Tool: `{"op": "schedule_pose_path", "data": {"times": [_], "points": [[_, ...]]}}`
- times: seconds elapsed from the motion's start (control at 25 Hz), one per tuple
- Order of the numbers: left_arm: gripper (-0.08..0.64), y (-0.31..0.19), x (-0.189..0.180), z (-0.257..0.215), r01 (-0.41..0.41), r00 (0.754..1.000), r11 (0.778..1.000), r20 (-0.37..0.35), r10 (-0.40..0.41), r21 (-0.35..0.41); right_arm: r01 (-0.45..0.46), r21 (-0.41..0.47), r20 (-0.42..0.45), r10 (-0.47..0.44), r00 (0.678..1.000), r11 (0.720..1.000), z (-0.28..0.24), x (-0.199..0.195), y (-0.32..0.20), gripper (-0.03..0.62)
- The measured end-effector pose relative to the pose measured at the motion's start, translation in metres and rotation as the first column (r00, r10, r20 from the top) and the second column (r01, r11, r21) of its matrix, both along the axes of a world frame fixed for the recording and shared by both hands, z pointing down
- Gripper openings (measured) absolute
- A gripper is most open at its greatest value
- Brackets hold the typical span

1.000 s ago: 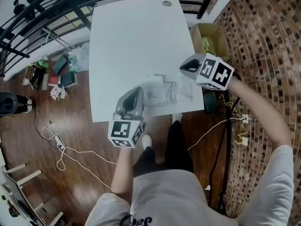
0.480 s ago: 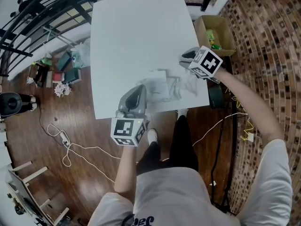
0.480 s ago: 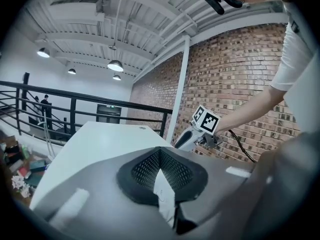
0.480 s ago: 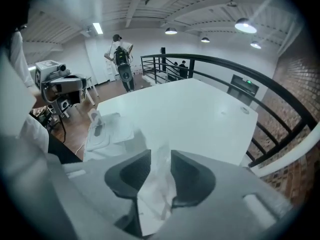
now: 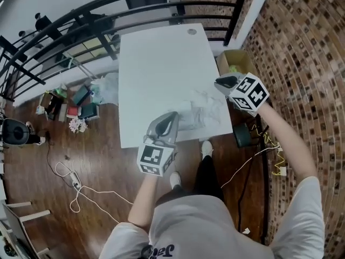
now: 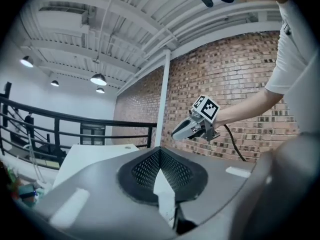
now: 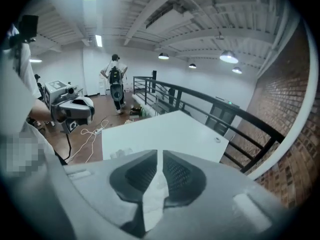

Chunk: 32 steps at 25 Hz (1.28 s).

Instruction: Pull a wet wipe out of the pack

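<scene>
The white wipe pack [image 5: 187, 116] lies by the near edge of the white table [image 5: 156, 63], with pulled-out crumpled wipes [image 5: 207, 108] beside it on the right. My left gripper [image 5: 171, 117] is at the pack's left end. In the left gripper view its jaws [image 6: 160, 151] are shut on a flat white piece [image 6: 165, 199] with small print, seemingly the pack's edge. My right gripper [image 5: 221, 82] hangs above the table's right edge. Its jaws [image 7: 159, 156] are closing, with a white wet wipe [image 7: 154, 196] pinched between them.
A cardboard box [image 5: 237, 58] stands on the floor past the table's right side, and a dark bin [image 5: 247, 134] sits nearer. A black railing [image 5: 135, 4] runs behind the table. Bags and clutter [image 5: 70, 104] and cables [image 5: 81, 188] lie on the floor at left.
The right gripper dipped onto the crumpled wipes half a second ago and has lifted off again. The left gripper has also risen, still at the pack.
</scene>
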State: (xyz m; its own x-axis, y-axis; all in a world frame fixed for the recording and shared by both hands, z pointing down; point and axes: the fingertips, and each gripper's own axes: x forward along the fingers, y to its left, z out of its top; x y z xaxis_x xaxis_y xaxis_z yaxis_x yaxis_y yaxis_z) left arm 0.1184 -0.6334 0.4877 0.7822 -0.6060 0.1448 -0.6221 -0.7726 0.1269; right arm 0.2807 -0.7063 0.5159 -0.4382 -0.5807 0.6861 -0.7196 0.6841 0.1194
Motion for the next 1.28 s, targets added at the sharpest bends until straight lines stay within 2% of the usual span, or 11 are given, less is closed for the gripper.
{"op": "schedule_pose_path", "data": {"times": [0.16,0.32,0.4,0.56,0.64,0.76,0.88,0.96,1.12,1.2,1.28], "points": [[0.015,0.039,-0.012,-0.052,-0.063,0.996,0.994,-0.052,0.068,0.087,-0.054,0.144,0.103,0.039,0.994,0.988,-0.068,-0.038,0.052,-0.008],[0.015,0.082,-0.024,-0.090,-0.112,0.987,0.988,-0.101,0.123,0.111,-0.176,0.240,0.279,0.105,0.954,0.955,-0.108,-0.067,0.112,-0.008],[0.015,0.094,-0.038,-0.103,-0.078,0.987,0.991,-0.134,0.092,0.104,-0.268,0.281,0.371,0.153,0.916,0.921,-0.115,-0.078,0.142,-0.008],[0.015,0.119,-0.061,-0.120,0.034,0.983,0.996,-0.181,-0.018,0.087,-0.496,0.291,0.580,0.262,0.772,0.818,-0.115,-0.088,0.211,-0.008],[0.015,0.134,-0.070,-0.120,0.087,0.981,0.991,-0.183,-0.068,0.098,-0.538,0.295,0.606,0.281,0.744,0.790,-0.110,-0.095,0.244,-0.008],[0.015,0.168,-0.077,-0.119,0.164,0.968,0.980,-0.211,-0.137,0.114,-0.503,0.313,0.597,0.245,0.764,0.805,-0.104,-0.114,0.291,-0.009],[0.015,0.219,-0.054,-0.123,0.182,0.959,0.969,-0.248,-0.137,0.167,-0.502,0.351,0.608,0.216,0.764,0.791,-0.116,-0.110,0.343,-0.009],[0.015,0.256,-0.028,-0.117,0.187,0.965,0.962,-0.220,-0.143,0.197,-0.517,0.356,0.605,0.230,0.762,0.778,-0.121,-0.091,0.379,-0.009],[0.015,0.329,-0.006,-0.101,0.236,0.964,0.962,-0.159,-0.213,0.141,-0.542,0.317,0.628,0.256,0.735,0.778,-0.127,-0.061,0.443,-0.009],[0.015,0.360,-0.005,-0.100,0.252,0.963,0.960,-0.128,-0.237,0.121,-0.535,0.303,0.639,0.248,0.728,0.789,-0.133,-0.057,0.464,-0.009],[0.015,0.390,-0.012,-0.103,0.272,0.960,0.956,-0.103,-0.261,0.112,-0.504,0.306,0.631,0.225,0.742,0.808,-0.139,-0.067,0.487,-0.009]]}}
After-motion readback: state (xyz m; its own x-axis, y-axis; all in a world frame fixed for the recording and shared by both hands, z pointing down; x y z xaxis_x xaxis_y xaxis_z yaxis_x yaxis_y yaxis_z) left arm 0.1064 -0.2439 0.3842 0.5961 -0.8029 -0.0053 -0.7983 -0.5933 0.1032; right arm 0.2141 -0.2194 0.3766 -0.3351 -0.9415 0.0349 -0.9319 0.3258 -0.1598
